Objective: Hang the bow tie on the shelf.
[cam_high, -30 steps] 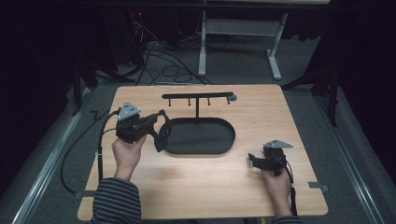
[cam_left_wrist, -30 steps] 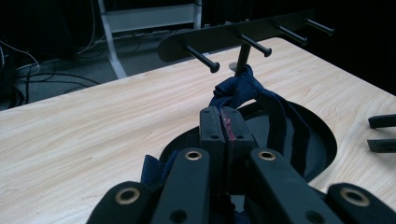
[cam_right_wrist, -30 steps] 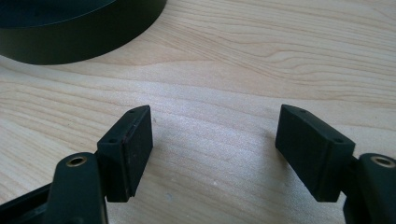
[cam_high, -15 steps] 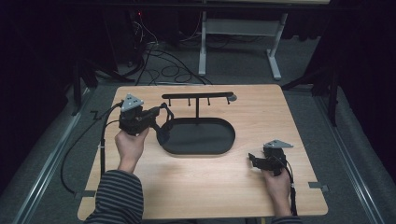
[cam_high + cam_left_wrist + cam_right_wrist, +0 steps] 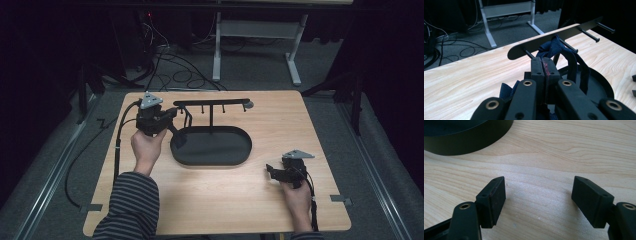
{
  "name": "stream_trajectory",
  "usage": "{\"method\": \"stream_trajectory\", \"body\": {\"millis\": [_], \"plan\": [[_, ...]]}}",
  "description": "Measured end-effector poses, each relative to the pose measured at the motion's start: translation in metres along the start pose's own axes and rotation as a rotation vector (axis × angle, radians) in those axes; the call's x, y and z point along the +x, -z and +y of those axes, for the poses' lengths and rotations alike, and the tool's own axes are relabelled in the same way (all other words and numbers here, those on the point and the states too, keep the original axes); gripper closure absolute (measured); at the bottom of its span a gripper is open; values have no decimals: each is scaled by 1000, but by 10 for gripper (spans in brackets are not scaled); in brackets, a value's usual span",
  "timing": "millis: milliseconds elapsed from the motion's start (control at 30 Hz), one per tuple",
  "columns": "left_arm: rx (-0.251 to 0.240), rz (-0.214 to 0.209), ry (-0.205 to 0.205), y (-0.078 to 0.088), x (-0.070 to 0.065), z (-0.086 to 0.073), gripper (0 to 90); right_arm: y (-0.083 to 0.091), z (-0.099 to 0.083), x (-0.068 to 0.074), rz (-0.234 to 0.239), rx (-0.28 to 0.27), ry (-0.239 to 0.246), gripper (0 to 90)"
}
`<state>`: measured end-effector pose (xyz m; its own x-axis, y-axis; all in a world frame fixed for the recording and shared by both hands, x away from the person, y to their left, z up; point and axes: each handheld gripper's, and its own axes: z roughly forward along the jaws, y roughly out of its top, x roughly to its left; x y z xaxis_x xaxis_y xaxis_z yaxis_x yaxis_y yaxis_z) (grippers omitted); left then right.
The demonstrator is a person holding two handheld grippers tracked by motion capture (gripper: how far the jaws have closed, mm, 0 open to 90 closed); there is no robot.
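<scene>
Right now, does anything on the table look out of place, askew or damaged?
Nothing looks damaged or spilled. The black rack stands upright on its oval tray. The left gripper holds a dark blue strap at a peg; the right gripper is open over bare wood.

Pale grained wood table [image 5: 210, 200], matt black rack [image 5: 541, 41], dark blue cloth [image 5: 555, 47].
</scene>
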<state>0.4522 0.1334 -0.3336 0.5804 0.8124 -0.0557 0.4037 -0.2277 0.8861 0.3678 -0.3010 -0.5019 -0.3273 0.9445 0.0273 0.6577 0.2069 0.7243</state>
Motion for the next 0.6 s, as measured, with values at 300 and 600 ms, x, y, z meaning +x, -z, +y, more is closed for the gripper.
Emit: {"method": "stream_trajectory", "body": {"millis": [300, 600], "plan": [[14, 28, 15, -7, 5, 1, 887, 0, 0, 0, 1, -1, 1, 286], [30, 53, 30, -14, 10, -1, 885, 0, 0, 0, 2, -2, 2, 285]]}}
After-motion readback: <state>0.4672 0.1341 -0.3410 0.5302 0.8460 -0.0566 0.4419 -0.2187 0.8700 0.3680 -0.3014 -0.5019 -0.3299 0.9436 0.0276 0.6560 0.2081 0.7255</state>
